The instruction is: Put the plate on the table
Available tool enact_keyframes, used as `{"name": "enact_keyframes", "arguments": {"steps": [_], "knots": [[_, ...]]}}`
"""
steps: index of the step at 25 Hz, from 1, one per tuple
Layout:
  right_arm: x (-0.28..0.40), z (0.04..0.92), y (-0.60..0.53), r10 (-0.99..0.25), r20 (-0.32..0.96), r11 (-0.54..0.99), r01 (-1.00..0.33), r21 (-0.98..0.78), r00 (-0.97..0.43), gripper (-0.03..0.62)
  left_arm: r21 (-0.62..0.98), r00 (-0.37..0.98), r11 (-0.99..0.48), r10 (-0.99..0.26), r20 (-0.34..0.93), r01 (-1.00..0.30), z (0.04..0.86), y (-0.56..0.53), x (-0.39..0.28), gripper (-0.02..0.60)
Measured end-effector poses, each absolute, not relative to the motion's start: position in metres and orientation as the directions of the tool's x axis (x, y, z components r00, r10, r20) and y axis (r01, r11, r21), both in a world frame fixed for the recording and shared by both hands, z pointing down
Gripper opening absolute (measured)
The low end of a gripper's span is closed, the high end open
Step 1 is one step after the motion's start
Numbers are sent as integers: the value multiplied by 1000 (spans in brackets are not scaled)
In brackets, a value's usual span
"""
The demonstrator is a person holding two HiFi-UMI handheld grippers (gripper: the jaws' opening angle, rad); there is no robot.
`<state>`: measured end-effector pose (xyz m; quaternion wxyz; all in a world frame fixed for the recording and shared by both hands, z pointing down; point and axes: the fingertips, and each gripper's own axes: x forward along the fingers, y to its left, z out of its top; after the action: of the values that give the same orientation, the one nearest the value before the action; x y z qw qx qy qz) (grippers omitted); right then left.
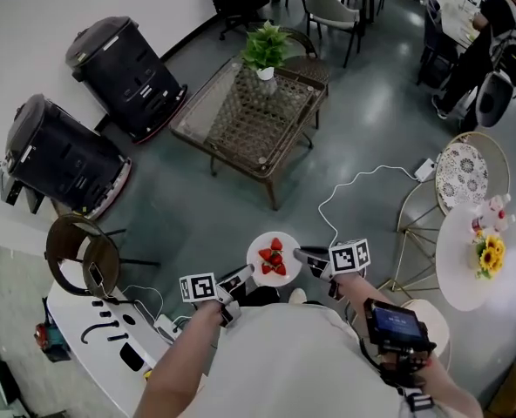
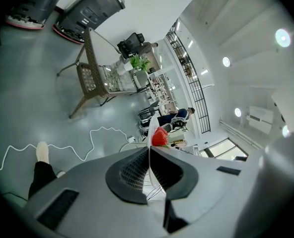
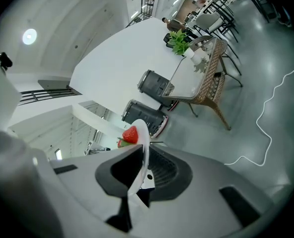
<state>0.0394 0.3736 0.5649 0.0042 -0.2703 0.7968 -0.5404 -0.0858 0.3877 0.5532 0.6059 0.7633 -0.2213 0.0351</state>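
A small white plate (image 1: 260, 244) carrying strawberries (image 1: 274, 258) hangs in the air over the grey floor, held level between both grippers. My left gripper (image 1: 247, 272) is shut on its near-left rim and my right gripper (image 1: 301, 254) is shut on its right rim. In the left gripper view the plate (image 2: 149, 145) runs edge-on between the pads of the left gripper (image 2: 148, 170), with a strawberry (image 2: 159, 137) beyond. In the right gripper view the plate's rim (image 3: 145, 145) sits pinched in the right gripper (image 3: 141, 171), a strawberry (image 3: 130, 135) on top. A glass-topped wicker table (image 1: 241, 120) stands ahead.
A potted plant (image 1: 265, 46) stands on the wicker table's far end. Two black round machines (image 1: 123, 72) are parked by the left wall. Small round white tables (image 1: 467, 259) with flowers stand at the right. A white cable (image 1: 354, 185) snakes over the floor. Chairs and people are further back.
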Motion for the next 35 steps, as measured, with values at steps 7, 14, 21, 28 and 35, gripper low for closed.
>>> {"name": "enact_keyframes", "arguments": {"steps": [7, 14, 21, 28, 35], "knots": [[41, 575, 323, -465, 299, 244, -445, -861, -833, 29, 922, 917, -167, -267, 298, -348, 566, 333, -85, 12], [27, 570, 243, -462, 325, 243, -470, -848, -825, 29, 924, 926, -192, -258, 276, -329, 563, 252, -100, 12], [-6, 563, 162, -427, 359, 259, -493, -830, -830, 29, 935, 925, -177, -289, 248, -307, 561, 175, -132, 12], [-36, 561, 97, -429, 373, 277, -513, -812, -822, 29, 944, 923, -150, -300, 240, -295, 567, 111, -162, 12], [-27, 558, 62, -452, 380, 279, -533, -799, -807, 29, 943, 933, -168, -274, 235, -287, 565, 72, -154, 12]]}}
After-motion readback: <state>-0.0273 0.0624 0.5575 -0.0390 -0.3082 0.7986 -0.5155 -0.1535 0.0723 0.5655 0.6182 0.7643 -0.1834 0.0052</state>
